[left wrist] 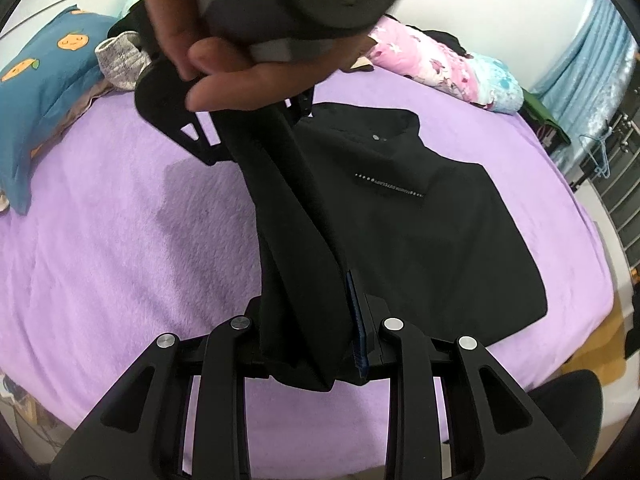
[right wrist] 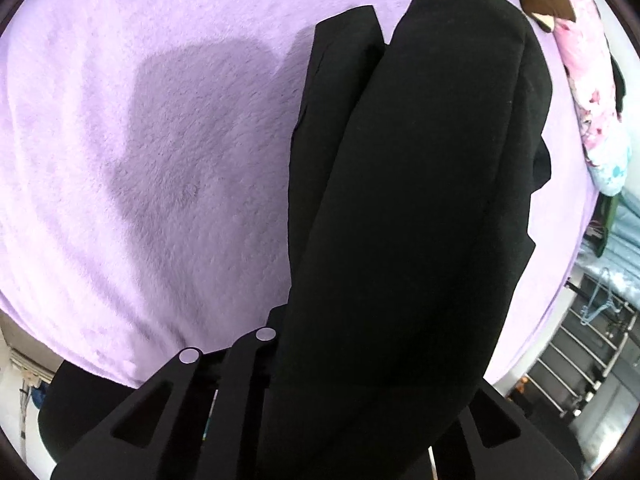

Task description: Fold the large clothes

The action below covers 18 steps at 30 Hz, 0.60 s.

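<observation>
Right now I see my left tool pinching a smooth black garment, its matte body flat on the fuzzy purple bed; my right tool is clamped on a rounded fold.

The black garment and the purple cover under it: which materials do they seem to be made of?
The black garment looks like a smooth, matte woven fabric, perhaps synthetic: it shows no nap, lies flat and hangs in soft rounded folds. A row of small shiny studs crosses it. The purple cover looks like plush fleece: its surface is fuzzy, with brushed patches that appear lighter and darker.
</observation>
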### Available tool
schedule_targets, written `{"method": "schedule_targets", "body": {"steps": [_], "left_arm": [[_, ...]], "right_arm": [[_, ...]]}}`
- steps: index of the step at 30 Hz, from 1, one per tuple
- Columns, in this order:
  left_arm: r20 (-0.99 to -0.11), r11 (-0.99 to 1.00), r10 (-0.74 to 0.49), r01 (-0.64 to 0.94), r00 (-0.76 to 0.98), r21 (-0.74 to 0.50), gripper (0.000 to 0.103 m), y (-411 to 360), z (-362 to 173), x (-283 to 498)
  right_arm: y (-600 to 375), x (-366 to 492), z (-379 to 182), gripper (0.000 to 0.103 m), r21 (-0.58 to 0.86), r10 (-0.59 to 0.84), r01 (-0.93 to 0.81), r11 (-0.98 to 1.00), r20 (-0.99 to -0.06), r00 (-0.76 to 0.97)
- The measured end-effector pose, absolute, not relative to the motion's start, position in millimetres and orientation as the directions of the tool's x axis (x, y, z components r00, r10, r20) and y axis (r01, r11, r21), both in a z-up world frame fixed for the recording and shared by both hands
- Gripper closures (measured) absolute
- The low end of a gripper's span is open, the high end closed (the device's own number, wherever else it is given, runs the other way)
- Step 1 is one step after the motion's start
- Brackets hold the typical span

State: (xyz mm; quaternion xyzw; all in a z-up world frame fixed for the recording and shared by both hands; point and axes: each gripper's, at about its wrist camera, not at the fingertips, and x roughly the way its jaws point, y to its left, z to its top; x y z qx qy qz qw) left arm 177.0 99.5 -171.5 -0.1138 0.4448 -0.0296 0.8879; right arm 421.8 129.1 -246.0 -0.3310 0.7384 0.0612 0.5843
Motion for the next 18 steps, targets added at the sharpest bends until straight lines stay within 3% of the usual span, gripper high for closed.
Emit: {"method": "schedule_targets", "body": {"steps": [18], "left_arm": [[-0.702,0.982,-0.180,0.091,0.689,-0.163,0.076,54.2,-134.0,130.1]], "right_arm": [[39.2,405.7,-161.4,0.096,-0.146,-0.200,-0.512,0.846,-0.979,-0.051]]}}
